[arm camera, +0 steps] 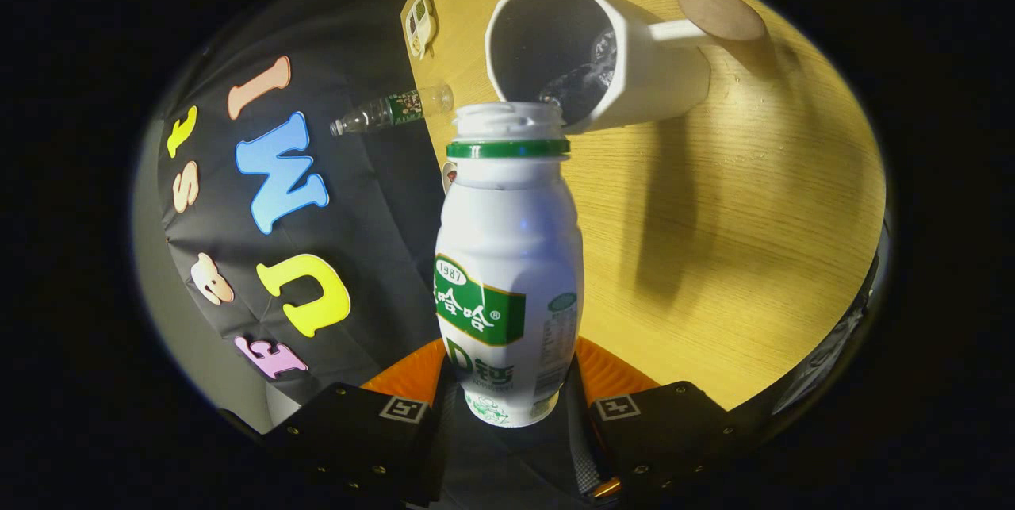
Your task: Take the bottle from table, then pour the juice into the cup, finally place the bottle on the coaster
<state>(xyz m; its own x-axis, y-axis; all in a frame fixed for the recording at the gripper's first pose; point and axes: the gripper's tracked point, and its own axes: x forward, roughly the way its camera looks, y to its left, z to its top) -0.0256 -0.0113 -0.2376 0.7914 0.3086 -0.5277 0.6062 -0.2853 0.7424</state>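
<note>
The bottle sits clamped between the gripper's fingers, tipped so its open mouth meets the rim of the cup on the table. Pouring looks under way. Next, I judge, it needs righting, then carrying to the coaster just beyond the cup.

A clear plastic bottle lay beside the wooden table, near a small sticker at its edge.
</note>
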